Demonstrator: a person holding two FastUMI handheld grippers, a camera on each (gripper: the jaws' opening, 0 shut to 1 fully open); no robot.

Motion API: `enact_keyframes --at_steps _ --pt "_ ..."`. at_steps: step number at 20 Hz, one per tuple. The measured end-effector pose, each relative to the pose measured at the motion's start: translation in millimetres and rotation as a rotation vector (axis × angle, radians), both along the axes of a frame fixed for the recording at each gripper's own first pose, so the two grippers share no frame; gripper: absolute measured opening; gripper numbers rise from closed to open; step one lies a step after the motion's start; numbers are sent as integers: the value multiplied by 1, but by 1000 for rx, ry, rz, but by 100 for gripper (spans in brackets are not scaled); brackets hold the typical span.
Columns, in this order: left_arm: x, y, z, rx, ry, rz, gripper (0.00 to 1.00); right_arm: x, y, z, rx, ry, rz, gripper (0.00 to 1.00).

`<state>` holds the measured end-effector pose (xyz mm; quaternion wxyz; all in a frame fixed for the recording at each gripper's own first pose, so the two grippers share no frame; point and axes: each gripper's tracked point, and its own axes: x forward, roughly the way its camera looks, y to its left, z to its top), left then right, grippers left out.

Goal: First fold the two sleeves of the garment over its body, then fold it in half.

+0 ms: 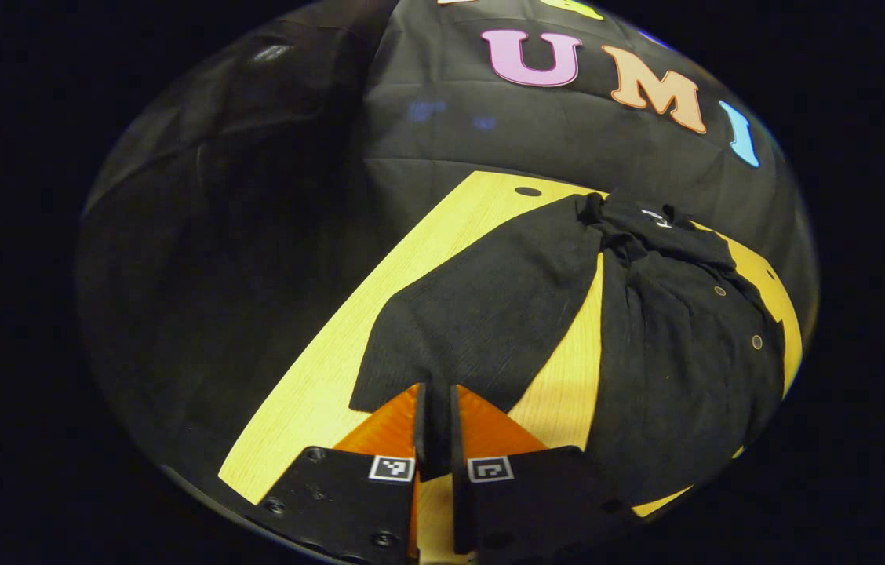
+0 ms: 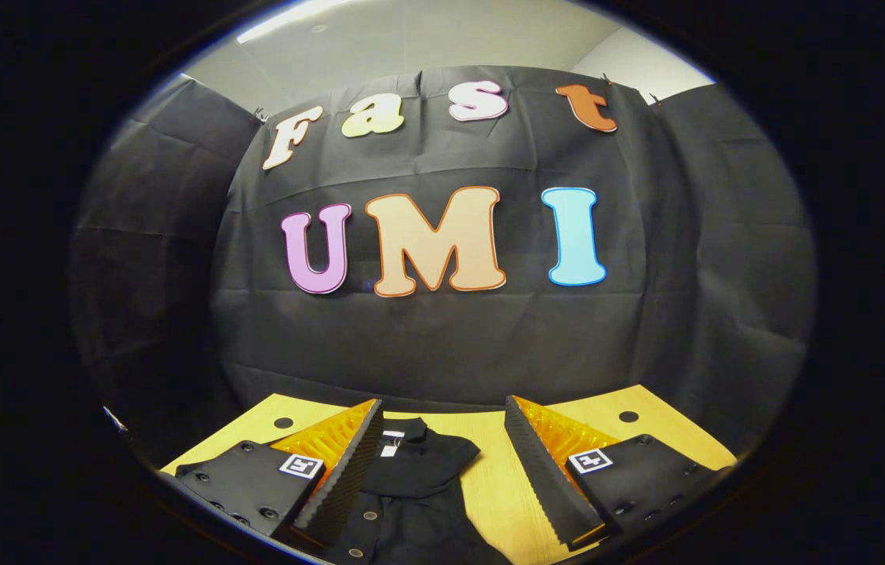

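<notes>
A black button-front garment (image 1: 678, 353) lies on the yellow wooden table (image 1: 309, 392), its collar (image 1: 646, 220) at the far end. One long sleeve (image 1: 482, 314) stretches out flat from the shoulder toward me. My left gripper (image 1: 437, 388) is at the sleeve's cuff, its fingers close together with the dark cuff edge pinched between them. In the right gripper view, my right gripper (image 2: 442, 404) hangs open above the garment's collar and button placket (image 2: 419, 471), with nothing between its fingers.
The table's left edge (image 1: 380, 282) runs beside the sleeve, with dark booth cloth beyond it. Bare wood (image 1: 568, 384) shows between sleeve and body. Small round holes (image 2: 283, 423) mark the table's far corners. The booth wall (image 2: 442, 345) stands just behind the table.
</notes>
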<state>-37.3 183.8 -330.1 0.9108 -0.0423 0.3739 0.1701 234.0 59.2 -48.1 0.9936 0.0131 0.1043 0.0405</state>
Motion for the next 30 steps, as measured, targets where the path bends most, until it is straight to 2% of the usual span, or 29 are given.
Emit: enact_keyframes --at_steps 4,5,6,7,10,13,14,15,16,19,21,25,26,28,30 --pt "2 -1 1 1 -5 5 0 -6 -8 -2 10 7 -14 100" --pt "3 -1 1 -7 -11 12 0 -8 -10 -3 9 10 -16 97" --pt "2 -1 0 -17 -13 18 0 -9 -12 -4 5 13 -18 100" --pt "3 -1 1 -26 -13 26 0 -11 -14 -4 1 14 -20 97" --pt "4 -2 2 -50 -5 42 0 -17 -20 -7 13 21 -25 97" --pt "13 -8 19 -79 -35 66 0 -21 -29 -10 32 29 -38 97" --pt "18 -10 27 -77 -52 66 0 -21 -32 -11 34 32 -42 94" --pt "25 -11 36 -70 -67 58 0 -23 -34 -13 36 33 -46 100" --pt "33 -13 45 -62 -81 45 0 -24 -36 -14 37 35 -45 94" --pt "67 -24 74 -52 -137 6 0 -31 -40 -17 47 44 -28 97" --pt "90 -36 90 -57 -170 -15 0 -36 -46 -23 53 57 -22 94" --pt "138 -70 125 -57 -252 -88 0 -44 -56 -36 82 87 -10 94" --pt "151 -80 136 -53 -276 -111 0 -46 -60 -37 87 93 -9 97" --pt "179 -103 156 -65 -339 -154 0 -48 -68 -41 94 101 -5 94" --pt "202 -129 172 -84 -377 -196 0 -50 -77 -45 98 112 -3 97"
